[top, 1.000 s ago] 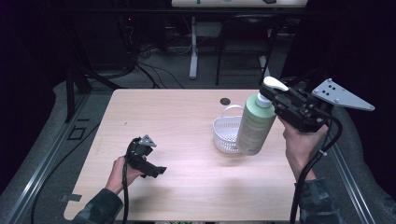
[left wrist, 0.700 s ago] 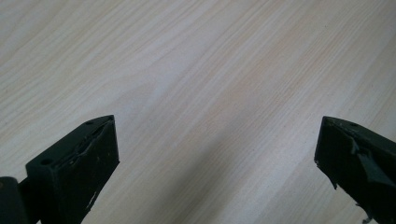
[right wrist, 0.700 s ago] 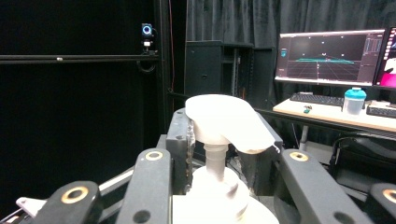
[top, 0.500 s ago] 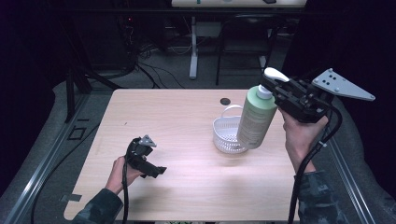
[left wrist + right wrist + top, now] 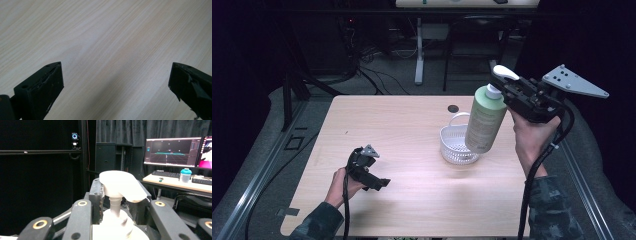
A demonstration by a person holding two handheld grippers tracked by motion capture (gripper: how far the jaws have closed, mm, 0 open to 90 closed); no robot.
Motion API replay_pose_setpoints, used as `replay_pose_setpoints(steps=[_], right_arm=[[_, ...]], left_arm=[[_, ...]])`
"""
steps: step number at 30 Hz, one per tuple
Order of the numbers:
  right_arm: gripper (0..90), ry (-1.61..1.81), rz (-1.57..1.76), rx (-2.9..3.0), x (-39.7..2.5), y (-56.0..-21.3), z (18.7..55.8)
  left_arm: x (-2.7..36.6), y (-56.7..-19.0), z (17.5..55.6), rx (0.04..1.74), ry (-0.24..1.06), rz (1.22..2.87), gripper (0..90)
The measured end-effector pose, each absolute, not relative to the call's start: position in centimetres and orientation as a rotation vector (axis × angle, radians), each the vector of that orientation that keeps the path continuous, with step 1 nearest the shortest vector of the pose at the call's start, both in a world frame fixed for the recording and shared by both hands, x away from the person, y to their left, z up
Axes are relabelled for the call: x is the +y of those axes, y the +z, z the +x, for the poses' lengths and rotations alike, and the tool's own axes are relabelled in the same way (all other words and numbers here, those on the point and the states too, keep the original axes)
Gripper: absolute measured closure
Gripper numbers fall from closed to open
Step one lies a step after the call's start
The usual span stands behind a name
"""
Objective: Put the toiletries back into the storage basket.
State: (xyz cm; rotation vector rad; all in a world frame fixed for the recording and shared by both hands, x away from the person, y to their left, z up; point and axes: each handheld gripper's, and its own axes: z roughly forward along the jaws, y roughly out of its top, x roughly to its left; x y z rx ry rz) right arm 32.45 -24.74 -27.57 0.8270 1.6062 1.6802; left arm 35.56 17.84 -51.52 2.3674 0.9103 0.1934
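Observation:
A pale green pump bottle (image 5: 485, 120) with a white pump head (image 5: 505, 73) hangs in the air, held at its neck by my right gripper (image 5: 507, 90), which is shut on it. The bottle's base hovers just above the right rim of a small white basket (image 5: 454, 145) on the table. In the right gripper view the pump head (image 5: 121, 185) stands between the two black jaws, with the neck (image 5: 115, 206) clamped below. My left gripper (image 5: 379, 183) rests low over the table's front left, open, with bare wood between its fingers (image 5: 47, 85).
The light wooden table (image 5: 402, 125) carries a small dark round disc (image 5: 453, 108) behind the basket. Beyond the far edge are a white table leg (image 5: 418, 50) and floor cables. In the right gripper view, monitors (image 5: 172, 151) and a desk stand at the right.
My right gripper has lifted the bottle higher and slightly right, from beside the basket to above its right rim. The left gripper has stayed put.

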Motion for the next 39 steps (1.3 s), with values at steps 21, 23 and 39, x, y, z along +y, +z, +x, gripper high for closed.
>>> replay_pose_setpoints(steps=[21,23,39], right_arm=[[67.3,1.643,0.848,1.615,-24.3,-26.8,34.4],[67.3,1.639,0.85,1.615,-24.3,-26.9,34.6],[67.3,1.629,0.884,1.619,-23.4,-27.5,36.6]], left_arm=[[17.9,-51.5,35.5,0.91,0.192,2.368,0.0],[17.8,-51.5,35.5,0.91,0.19,2.368,0.0],[17.8,-51.6,35.5,0.907,0.186,2.369,0.0]])
